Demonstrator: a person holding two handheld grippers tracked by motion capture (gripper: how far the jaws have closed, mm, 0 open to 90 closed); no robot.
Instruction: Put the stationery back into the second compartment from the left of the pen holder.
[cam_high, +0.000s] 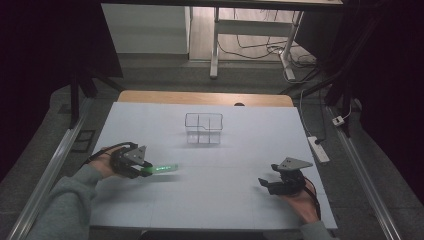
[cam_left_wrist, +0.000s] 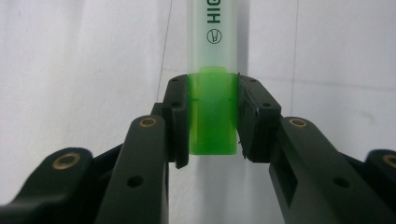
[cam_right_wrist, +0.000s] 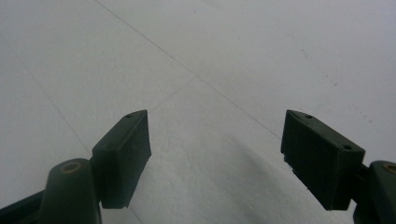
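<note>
Green-capped plastic highlighter (cam_left_wrist: 212, 84), light, stiff and smooth, is clamped at its cap end by the left gripper (cam_high: 145, 169), well short of the clear tray (cam_high: 203, 128); right gripper (cam_right_wrist: 215, 154) is held agape.

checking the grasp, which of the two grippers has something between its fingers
The left gripper: its fingers clamp a green highlighter. The right gripper stands open over the bare table.
</note>
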